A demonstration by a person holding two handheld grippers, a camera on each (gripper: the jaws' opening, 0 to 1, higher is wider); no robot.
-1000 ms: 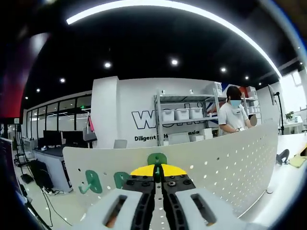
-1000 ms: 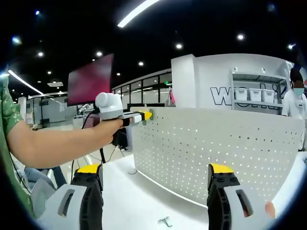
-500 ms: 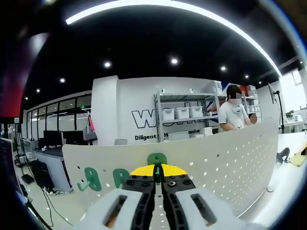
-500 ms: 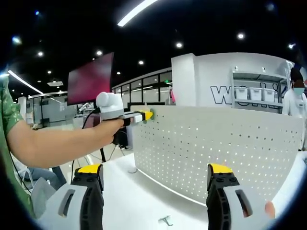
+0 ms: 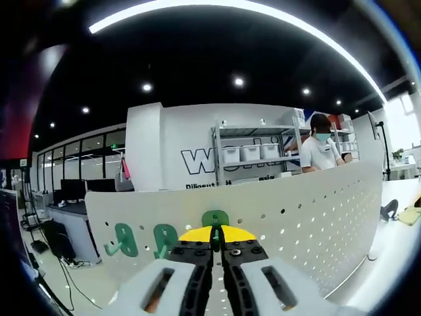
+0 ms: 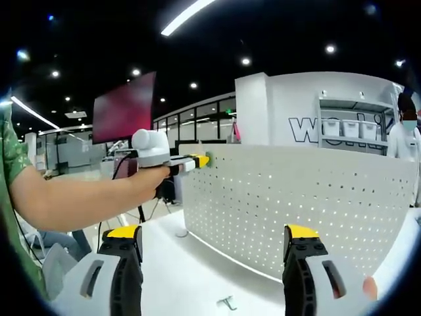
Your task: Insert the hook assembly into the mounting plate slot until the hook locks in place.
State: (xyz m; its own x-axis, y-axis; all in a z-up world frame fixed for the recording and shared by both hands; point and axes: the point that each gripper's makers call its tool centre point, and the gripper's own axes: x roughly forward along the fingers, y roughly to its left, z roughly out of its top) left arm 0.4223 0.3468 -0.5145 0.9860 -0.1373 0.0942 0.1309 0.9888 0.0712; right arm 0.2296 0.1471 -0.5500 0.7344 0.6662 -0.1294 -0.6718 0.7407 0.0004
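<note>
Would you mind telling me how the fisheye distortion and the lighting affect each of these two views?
Left gripper view: the white pegboard bows into an arch, the ceiling strip light curves, and the window at right glares. Right gripper view: the pegboard's edges curve, the ceiling is dark with bright spotlights, and the person's forearm looms large.

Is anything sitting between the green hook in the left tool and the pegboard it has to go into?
Nothing visible. The left tool is shut on the green hook, which is already up against the white pegboard. Two other green hooks hang off to the side, not in the path.
</note>
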